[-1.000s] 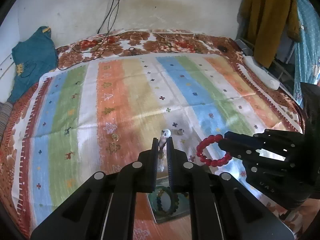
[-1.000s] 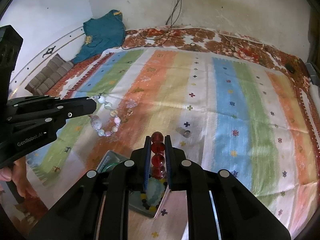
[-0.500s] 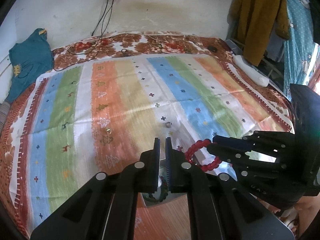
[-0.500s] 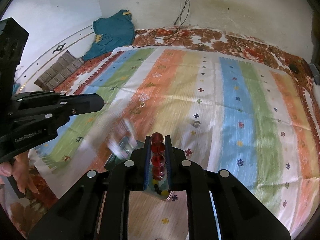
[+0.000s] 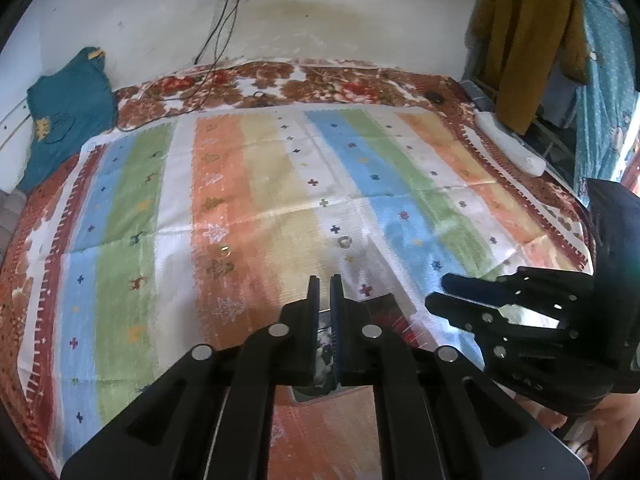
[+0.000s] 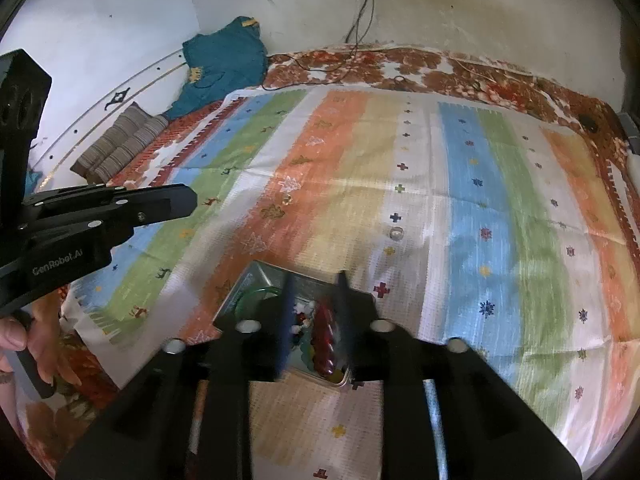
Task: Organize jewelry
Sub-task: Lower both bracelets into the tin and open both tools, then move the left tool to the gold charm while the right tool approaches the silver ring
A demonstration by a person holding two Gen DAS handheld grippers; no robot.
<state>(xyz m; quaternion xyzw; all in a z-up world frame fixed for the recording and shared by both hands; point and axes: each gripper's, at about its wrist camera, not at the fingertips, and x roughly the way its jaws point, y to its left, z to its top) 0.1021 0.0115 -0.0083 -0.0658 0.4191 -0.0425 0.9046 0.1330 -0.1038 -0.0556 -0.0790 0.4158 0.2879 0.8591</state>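
Observation:
A small metal tray [image 6: 256, 276] lies on the striped bedspread under both grippers. The red bead bracelet [image 6: 325, 340] is blurred and drops into the tray between my right gripper's [image 6: 314, 280] open fingers, beside a pale bead bracelet [image 6: 301, 316] and a green one [image 6: 256, 294]. My left gripper [image 5: 324, 280] is nearly shut and empty, above the tray [image 5: 384, 300]; it shows at the left of the right wrist view [image 6: 192, 202]. A small ring [image 6: 395, 233] lies on the cloth beyond the tray, also in the left wrist view [image 5: 344, 241].
The striped bedspread [image 5: 260, 184] covers the bed. A teal garment [image 5: 68, 108] lies at the far left, cables [image 5: 208, 52] hang down the wall, a mustard jacket [image 5: 524, 40] hangs at the right. Striped cushions [image 6: 120, 144] lie off the bed's left edge.
My left gripper has let go of the pale bead bracelet, which now lies in the tray. My right gripper has opened and the red bracelet falls from it into the tray.

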